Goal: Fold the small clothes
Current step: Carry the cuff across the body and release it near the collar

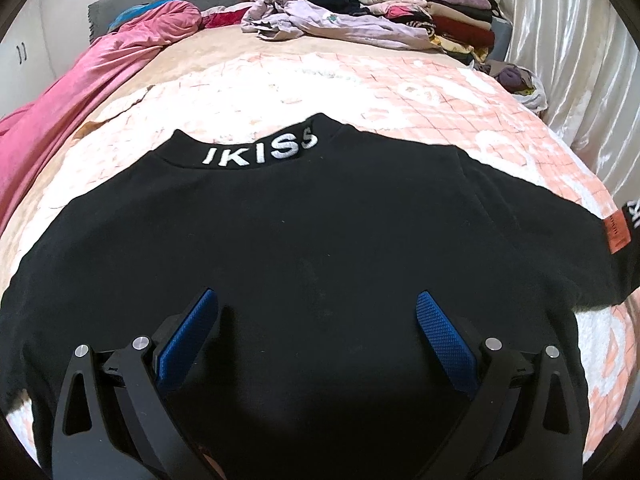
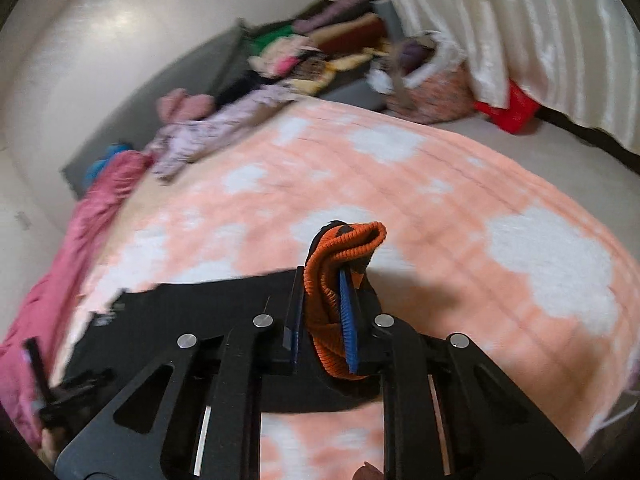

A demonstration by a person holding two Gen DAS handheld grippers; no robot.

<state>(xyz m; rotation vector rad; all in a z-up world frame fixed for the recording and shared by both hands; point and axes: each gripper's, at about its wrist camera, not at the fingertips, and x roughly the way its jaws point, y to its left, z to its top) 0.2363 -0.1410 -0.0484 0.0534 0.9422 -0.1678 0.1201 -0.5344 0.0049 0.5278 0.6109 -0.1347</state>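
A black sweatshirt point(image 1: 320, 240) with white "IKISS" lettering on its collar lies spread flat on the peach and white bedspread point(image 1: 360, 92). My left gripper point(image 1: 318, 300) hovers open over the shirt's lower body, its blue pads wide apart with only the flat cloth under them. One sleeve point(image 1: 616, 232) reaches off to the right and carries an orange patch. In the right wrist view, my right gripper point(image 2: 320, 280) is shut on the sleeve's orange ribbed cuff point(image 2: 344, 240), which bunches up between the pads and is lifted off the bed. The black body point(image 2: 200, 304) trails to the left.
A stack of folded clothes point(image 1: 440, 4) and a crumpled lilac garment point(image 1: 320, 20) lie at the bed's far end. A pink blanket point(image 1: 80, 92) runs along the left side. A white curtain point(image 1: 580, 40) hangs on the right, with a patterned basket point(image 2: 436, 88) below it.
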